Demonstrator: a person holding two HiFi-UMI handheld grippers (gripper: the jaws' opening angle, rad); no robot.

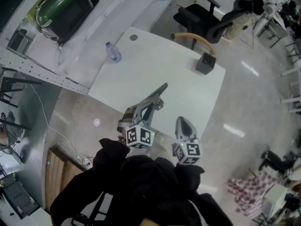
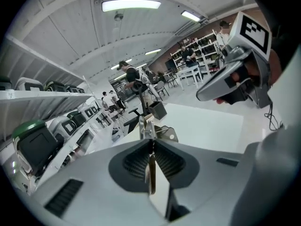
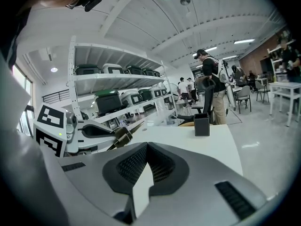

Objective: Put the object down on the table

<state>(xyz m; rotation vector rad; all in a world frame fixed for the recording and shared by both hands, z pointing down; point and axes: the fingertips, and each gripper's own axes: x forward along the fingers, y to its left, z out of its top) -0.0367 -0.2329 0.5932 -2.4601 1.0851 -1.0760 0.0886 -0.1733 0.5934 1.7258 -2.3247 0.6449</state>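
L gripper point(image 1: 145, 111) clenched on a thin metal tool point(image 1: 157, 94), held over the white table point(image 1: 188, 86) by its near edge. R gripper point(image 1: 181, 121) pinched together w/ nothing in it, also at the table's near edge.

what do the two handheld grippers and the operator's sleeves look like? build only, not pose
The left gripper and right gripper match: grey moulded shells that taper to two jaws, with a dark ribbed recess at the jaw root. Each carries a white cube printed with black square markers. The sleeves are black.
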